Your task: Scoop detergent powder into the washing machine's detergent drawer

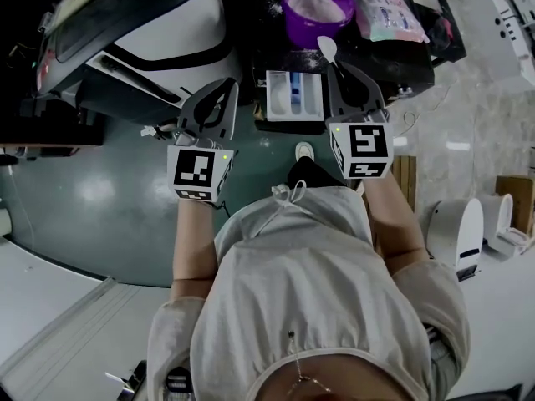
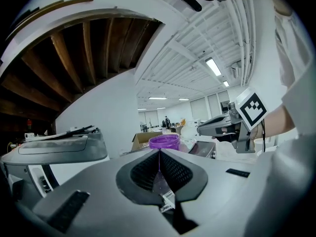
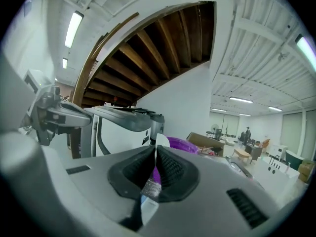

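L claw (image 1: 222, 90) jaws together, empty; R claw (image 1: 338, 67) pinching spoon (image 1: 327, 48).

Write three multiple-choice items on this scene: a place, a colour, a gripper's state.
1. The round purple plastic bowl of white powder lies: A beyond the open white detergent drawer; B inside it; C on the floor.
2. The small plastic spoon is: A red; B white; C black.
3. The left gripper is: A wide open; B shut on the spoon; C shut, empty.
Answers: A, the head view shows it past the drawer; B, its bowl shows white ahead of the right gripper; C, its jaws meet with nothing between.
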`<state>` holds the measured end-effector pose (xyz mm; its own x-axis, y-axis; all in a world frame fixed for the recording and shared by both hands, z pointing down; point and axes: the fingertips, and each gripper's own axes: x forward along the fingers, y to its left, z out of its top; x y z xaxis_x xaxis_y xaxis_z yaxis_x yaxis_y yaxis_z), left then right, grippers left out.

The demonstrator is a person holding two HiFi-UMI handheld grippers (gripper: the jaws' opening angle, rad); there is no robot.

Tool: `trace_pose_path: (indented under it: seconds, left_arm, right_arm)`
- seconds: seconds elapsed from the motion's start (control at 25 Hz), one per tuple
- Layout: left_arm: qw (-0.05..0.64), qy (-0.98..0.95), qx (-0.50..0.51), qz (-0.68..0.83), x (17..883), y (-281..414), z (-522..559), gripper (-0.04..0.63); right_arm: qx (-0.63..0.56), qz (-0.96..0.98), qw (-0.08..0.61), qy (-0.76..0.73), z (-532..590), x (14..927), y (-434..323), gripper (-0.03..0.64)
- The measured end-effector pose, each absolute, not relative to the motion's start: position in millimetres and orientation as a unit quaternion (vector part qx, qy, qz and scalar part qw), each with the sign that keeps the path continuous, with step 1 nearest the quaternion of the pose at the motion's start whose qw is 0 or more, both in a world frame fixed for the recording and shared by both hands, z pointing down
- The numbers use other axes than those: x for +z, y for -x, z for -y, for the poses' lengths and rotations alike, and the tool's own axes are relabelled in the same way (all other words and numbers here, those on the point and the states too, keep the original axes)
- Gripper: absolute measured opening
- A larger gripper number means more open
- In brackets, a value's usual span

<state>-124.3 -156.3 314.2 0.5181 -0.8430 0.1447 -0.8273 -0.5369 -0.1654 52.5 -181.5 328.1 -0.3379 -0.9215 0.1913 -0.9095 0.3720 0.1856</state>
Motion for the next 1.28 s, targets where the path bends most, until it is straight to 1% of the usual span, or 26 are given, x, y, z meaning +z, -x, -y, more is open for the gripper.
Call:
trace_pose_path:
  seconds: [0.4,0.6,1.28]
  left_arm:
    - [0.069,0.869,-0.079,-0.484,270,112,181,0.021]
    - [0.070,0.867,-0.070,-0.489,265,110,185,0.021]
    - [0.057,0.862,-0.066,-0.499,268,105,174,0.021]
  right_arm:
    - [-0.047,0.824,0.074,-0.559,190,291,-73,0.014]
    - [-0.052,0.829,0.055,-0.554,188,282,-75,0.012]
    - [-0.032,0.848,0.046,-0.528,183,284,-71,0.009]
